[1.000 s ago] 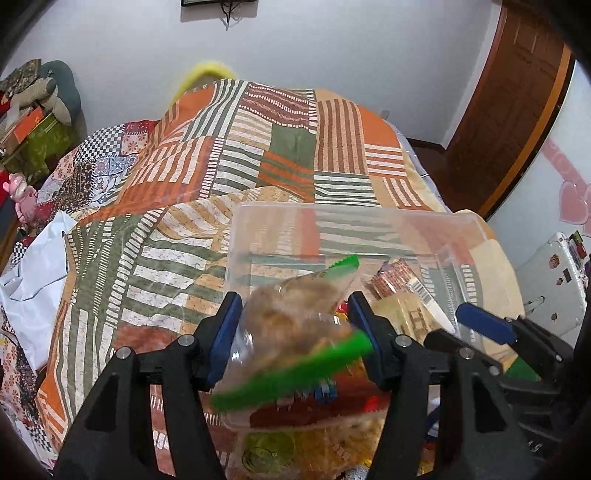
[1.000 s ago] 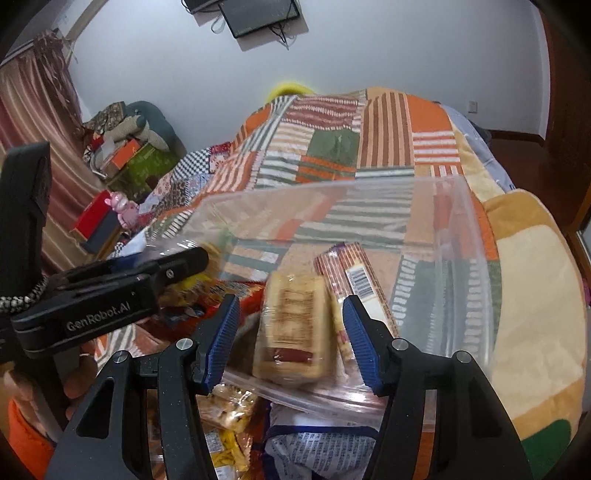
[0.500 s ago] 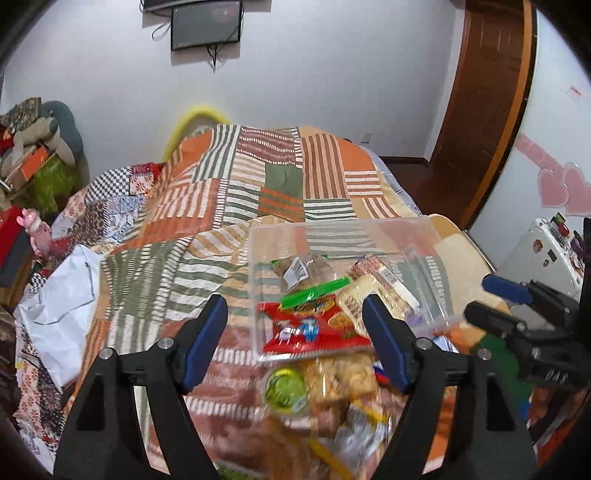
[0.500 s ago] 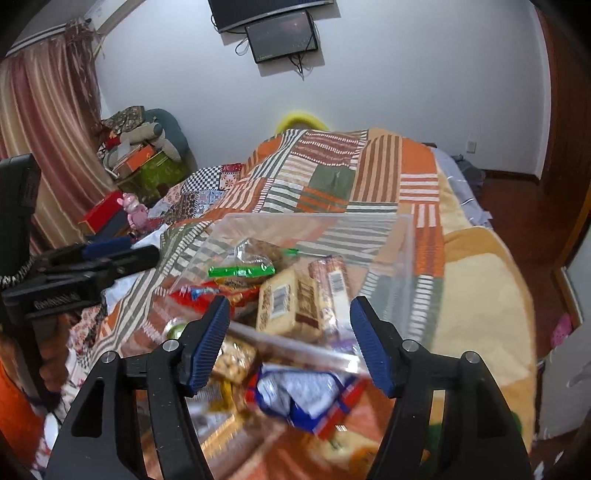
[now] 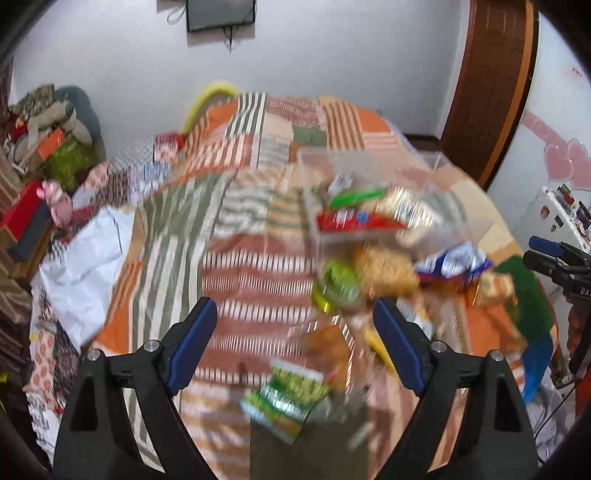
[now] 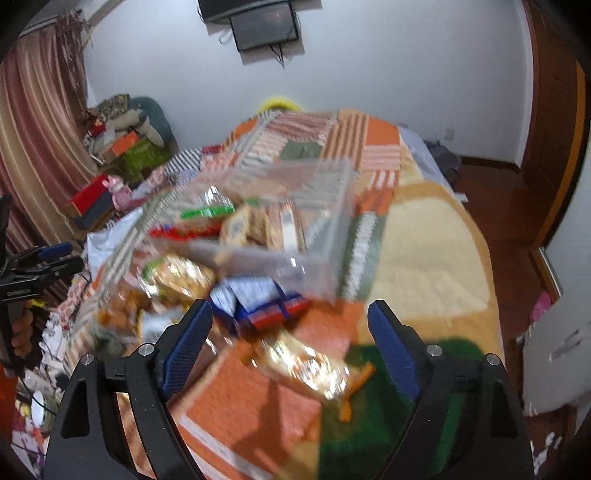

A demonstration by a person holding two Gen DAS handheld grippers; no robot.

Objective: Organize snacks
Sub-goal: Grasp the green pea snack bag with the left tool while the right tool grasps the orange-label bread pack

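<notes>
one clear bin (image 6: 317,206); two tools (image 5: 295,343) (image 6: 288,339)

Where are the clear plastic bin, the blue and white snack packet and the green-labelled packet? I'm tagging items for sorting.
Clear plastic bin (image 6: 317,254): right wrist view, near front corner wall.
Blue and white snack packet (image 6: 247,299): right wrist view, middle of wrapper.
Green-labelled packet (image 5: 291,397): left wrist view, centre of green label.

A striped patchwork bedspread (image 5: 258,192) stretches ahead of the grippers. A wall-mounted television (image 6: 264,24) hangs beyond. A wooden door (image 5: 491,85) stands far right, a striped curtain (image 6: 40,122) far left.
</notes>
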